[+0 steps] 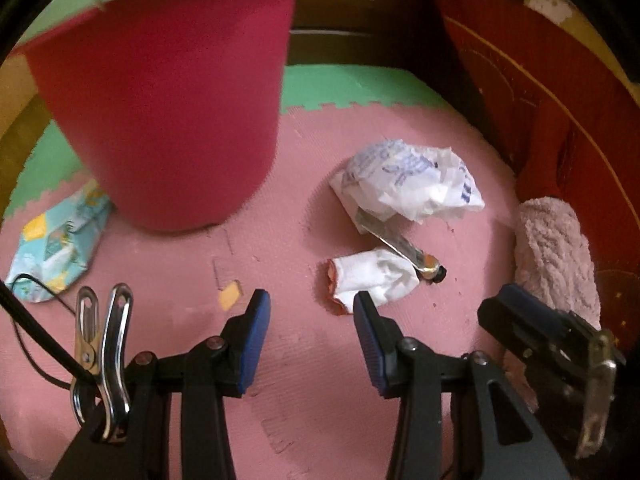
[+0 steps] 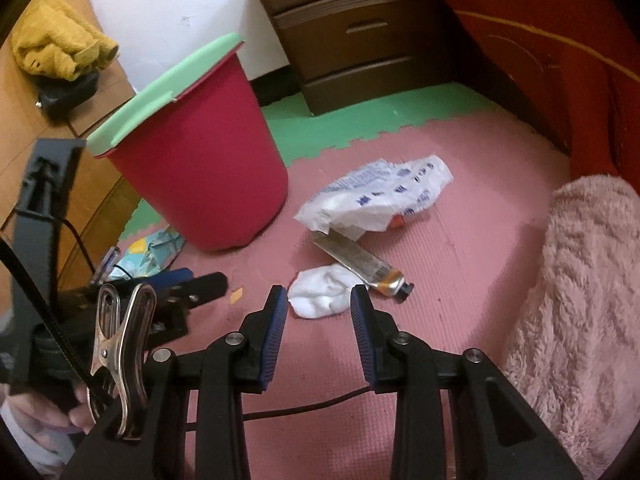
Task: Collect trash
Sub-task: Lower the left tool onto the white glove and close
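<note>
Both grippers are seen low over the pink foam floor mat (image 2: 460,248), and nothing is held in either: the left gripper (image 1: 312,312) is set moderately open over bare mat, while the right gripper (image 2: 319,304) is parted a little narrower, with the white crumpled tissue (image 2: 324,290) framed just beyond its tips, not yet touched. That framing suggests the tissue is being lined up as the first pick. The trash is gathered in a loose cluster to the right of the red bin (image 2: 200,160), whose green rim (image 2: 160,92) stands upright and open, handily near for dropping. A squeezed metal tube (image 2: 360,266) lies flat, its long axis running diagonally, the dark cap end pointed toward the right gripper and its tail tucked under the crumpled printed wrapper (image 2: 380,196). A patterned wrapper (image 1: 56,244) lies beside the bin's left foot.
</note>
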The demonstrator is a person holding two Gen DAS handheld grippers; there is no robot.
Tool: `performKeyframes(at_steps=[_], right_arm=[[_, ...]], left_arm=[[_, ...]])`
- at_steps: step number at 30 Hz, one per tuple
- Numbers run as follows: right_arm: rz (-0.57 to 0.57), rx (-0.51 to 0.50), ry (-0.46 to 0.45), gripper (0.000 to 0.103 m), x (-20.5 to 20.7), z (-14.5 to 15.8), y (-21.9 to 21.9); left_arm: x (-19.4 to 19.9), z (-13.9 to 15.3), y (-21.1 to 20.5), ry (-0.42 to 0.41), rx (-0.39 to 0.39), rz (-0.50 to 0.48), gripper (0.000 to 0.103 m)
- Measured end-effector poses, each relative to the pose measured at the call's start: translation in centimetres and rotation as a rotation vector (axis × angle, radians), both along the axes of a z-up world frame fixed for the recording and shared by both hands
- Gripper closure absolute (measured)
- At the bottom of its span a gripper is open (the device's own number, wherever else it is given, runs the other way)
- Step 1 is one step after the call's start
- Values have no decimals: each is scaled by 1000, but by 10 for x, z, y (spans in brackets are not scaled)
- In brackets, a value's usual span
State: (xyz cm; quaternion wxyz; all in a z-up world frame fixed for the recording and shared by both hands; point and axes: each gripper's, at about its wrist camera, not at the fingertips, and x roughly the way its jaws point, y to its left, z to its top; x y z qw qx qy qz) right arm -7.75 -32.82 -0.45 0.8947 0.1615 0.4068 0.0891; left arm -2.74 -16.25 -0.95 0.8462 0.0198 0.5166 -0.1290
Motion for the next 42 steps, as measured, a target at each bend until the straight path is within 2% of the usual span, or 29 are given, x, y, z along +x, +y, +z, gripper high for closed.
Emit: performKeyframes(at_steps=[7,17,27,29,34,42], right_arm=[[-21,18,44,69,4,-11,-6],[-76,51,88,69,9,-21,-18],[-71,49,107,69,13,-25,-19],[-73,50,111,69,14,-26,-19],[-76,48,118,69,15,-28,-19],[-71,54,122,69,17,-30,-20]], left_arm=[[15,-32,-16,57,-36,-18,58],[37,-63,-36,104,-72,-30,58],[54,-84,-42,132,-93,20,58],[53,-85,-43,129,-101,14,68],[45,-78,-45,86,-47,-31,81],[37,-74,-22,115,-21,-15,85]])
